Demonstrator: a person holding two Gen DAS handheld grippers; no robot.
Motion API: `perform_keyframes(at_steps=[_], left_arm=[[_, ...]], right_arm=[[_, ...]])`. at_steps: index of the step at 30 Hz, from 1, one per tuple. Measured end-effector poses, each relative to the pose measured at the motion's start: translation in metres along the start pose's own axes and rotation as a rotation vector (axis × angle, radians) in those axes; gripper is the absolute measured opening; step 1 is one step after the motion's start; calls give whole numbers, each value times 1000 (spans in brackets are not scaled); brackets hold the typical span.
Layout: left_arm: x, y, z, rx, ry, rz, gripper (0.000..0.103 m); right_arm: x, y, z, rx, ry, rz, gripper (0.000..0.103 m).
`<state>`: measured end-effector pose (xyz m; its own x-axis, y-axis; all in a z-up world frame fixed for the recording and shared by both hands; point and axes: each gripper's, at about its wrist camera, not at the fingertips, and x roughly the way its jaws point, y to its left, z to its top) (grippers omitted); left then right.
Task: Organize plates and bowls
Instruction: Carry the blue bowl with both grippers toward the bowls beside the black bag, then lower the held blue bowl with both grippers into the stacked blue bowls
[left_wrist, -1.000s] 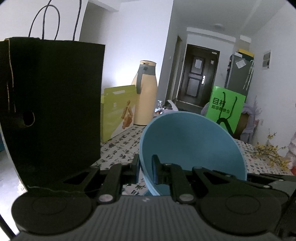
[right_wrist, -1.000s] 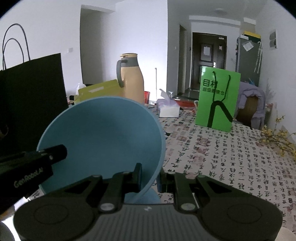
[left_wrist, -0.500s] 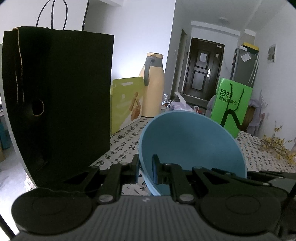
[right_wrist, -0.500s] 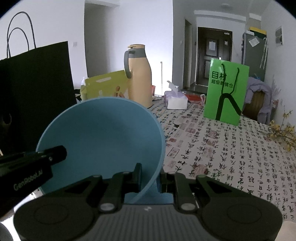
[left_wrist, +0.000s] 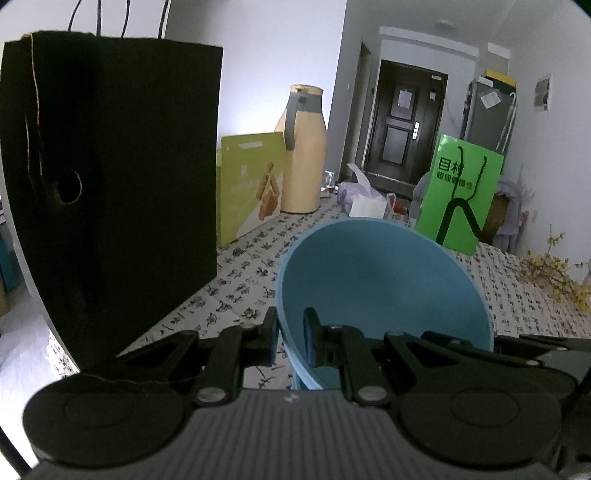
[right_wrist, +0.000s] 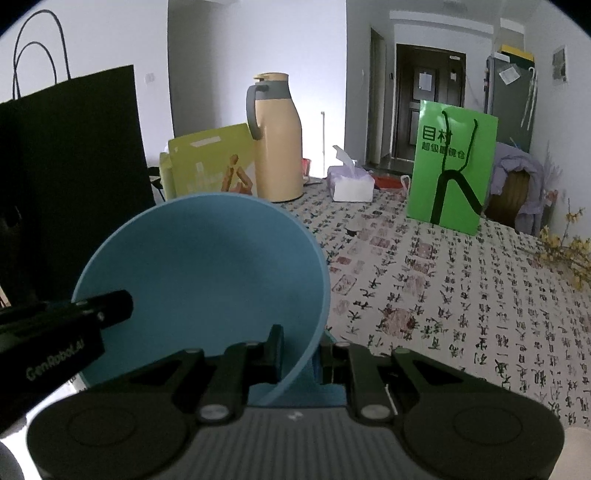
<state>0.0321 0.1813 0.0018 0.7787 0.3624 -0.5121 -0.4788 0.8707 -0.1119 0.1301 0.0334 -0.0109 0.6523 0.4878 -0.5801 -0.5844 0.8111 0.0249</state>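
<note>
One blue bowl (left_wrist: 380, 280) hangs above the patterned tablecloth, tilted, its hollow facing both cameras. In the left wrist view my left gripper (left_wrist: 290, 325) is shut on the bowl's left rim, one finger inside and one outside. In the right wrist view the same bowl (right_wrist: 207, 266) has its right rim pinched by my right gripper (right_wrist: 301, 343), which is also shut on it. The left gripper's black body (right_wrist: 74, 325) reaches in from the left edge there. No plates or other bowls show.
On the table (right_wrist: 443, 295) stand a tall black paper bag (left_wrist: 110, 177) at the left, a yellow-green box (left_wrist: 251, 192), a beige thermos jug (right_wrist: 277, 140), a tissue box (right_wrist: 351, 184), a green paper bag (right_wrist: 450, 166) and yellow flowers (right_wrist: 565, 254).
Both views have tipped slightly downward, so more tablecloth shows beyond the bowl. The bowl stays pinched by both grippers at the same spots.
</note>
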Motion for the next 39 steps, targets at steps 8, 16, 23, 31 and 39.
perform_keyframes(at_steps=[8,16,23,31,39], left_arm=[[8,-3,-7,6,40,-8,13],[13,-7,-11,16,66,-15,13],[16,-9,-16,22,89,-12,13],[17,-8,-19,15,105,-10,13],[19,-7,-20,10,114,-11,13]], right_arm=[[6,-4,-6,0,22,-11,15],[9,-6,-10,-21,31,-33,15],[12,-6,-15,-46,40,-49,16],[13,-6,-16,-62,45,-48,16],[14,-8,-16,-55,48,-33,18]])
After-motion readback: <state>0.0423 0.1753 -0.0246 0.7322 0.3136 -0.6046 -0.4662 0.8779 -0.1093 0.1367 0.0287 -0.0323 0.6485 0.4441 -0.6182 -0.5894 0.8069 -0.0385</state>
